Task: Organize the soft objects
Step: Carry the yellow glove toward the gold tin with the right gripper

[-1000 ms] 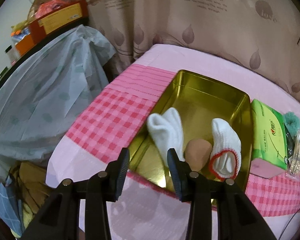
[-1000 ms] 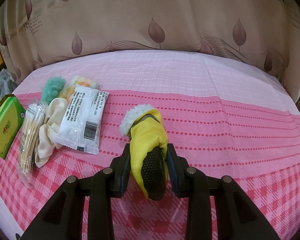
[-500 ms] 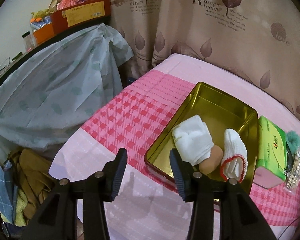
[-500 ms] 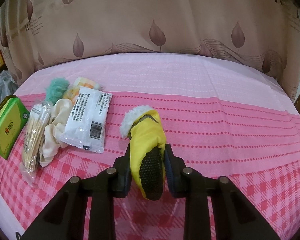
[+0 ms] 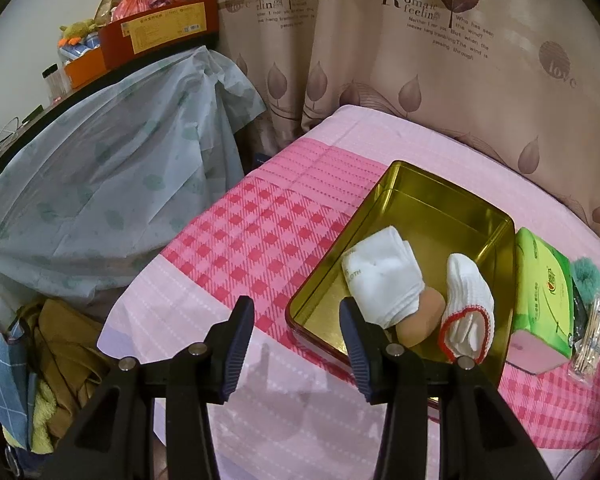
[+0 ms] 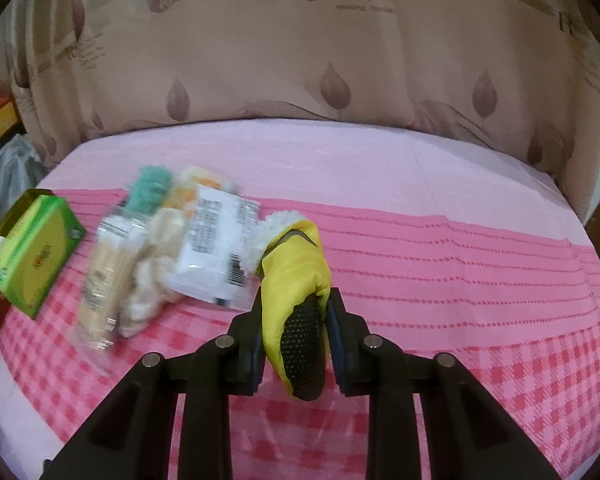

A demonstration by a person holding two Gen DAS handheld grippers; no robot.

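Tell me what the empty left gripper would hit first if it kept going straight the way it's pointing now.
Most likely the pink checked cloth just left of the gold tin. The left gripper stands open with nothing between its fingers; its right finger lines up near the tin's near-left rim, so it might clip that. Depth is unclear.

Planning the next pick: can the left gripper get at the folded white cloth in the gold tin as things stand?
Probably yes. The left gripper is open and empty, and the folded white cloth lies uncovered in the gold tin, just beyond its right finger. Only the tin's low near wall lies between.
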